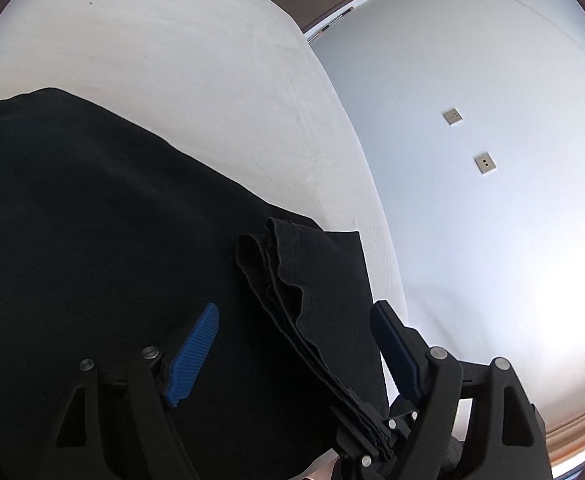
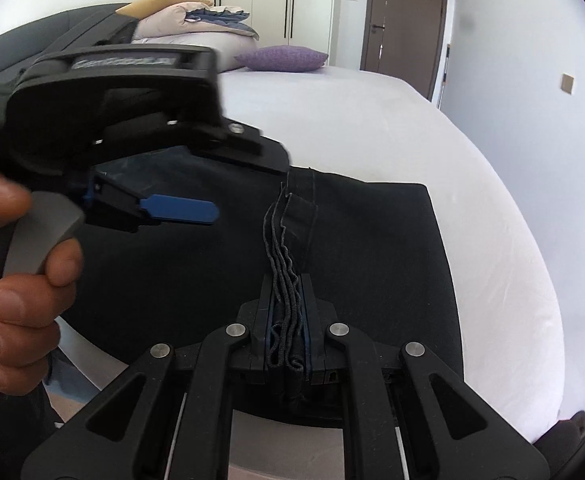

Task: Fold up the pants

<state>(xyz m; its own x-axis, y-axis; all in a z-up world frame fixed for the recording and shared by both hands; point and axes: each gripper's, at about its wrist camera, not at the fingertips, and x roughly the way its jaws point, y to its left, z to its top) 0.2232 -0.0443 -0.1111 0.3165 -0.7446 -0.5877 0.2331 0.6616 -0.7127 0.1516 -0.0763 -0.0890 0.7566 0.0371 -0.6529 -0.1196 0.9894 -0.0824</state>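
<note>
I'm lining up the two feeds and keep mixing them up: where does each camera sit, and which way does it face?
Left wrist: on the left gripper, facing down across black pants on the bed toward a wall; its open fingers show.
Right wrist: on the right gripper, shut on the bunched pants hem, facing the pillow and door; the left gripper and hand show.
Shared: pants, bed, right gripper.

pants (image 2: 372, 248) on bed (image 2: 472, 184), pillow (image 2: 282, 58) behind (far end)
</note>
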